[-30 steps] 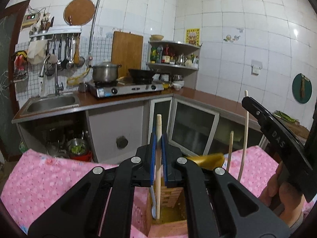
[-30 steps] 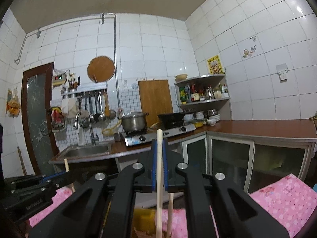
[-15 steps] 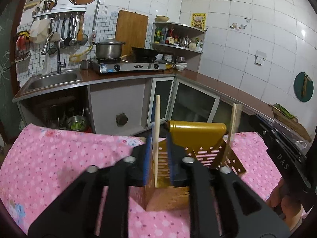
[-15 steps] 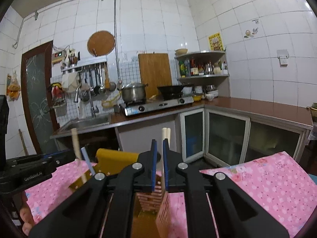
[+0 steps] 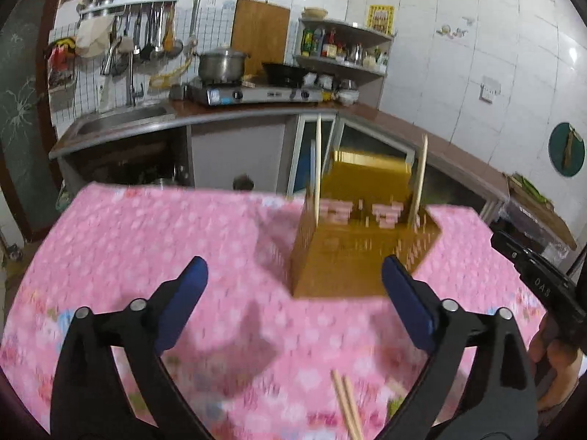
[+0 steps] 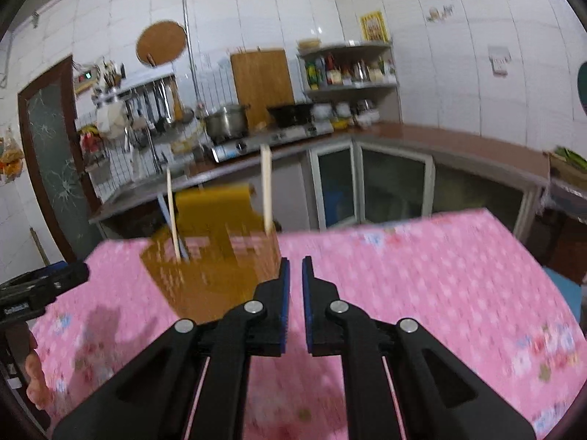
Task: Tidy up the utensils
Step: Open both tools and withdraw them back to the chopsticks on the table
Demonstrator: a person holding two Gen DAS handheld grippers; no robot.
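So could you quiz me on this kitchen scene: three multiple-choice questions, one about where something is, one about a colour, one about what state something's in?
1. Where do the loose chopsticks lie?
A. On the tablecloth, nearer the camera than the holder
B. In the sink
C. On the stove

2. What colour is the tablecloth?
A. Green
B. Pink
C. White

3. How does the left hand-held gripper stand?
A. Clamped on a chopstick
B. Shut on nothing
C. Wide open with nothing between its fingers

Answers: 1 A, they lie on the cloth in front of the brown utensil holder. 2 B, it is pink with a flower print. 3 C, its blue pads stand far apart over bare cloth.
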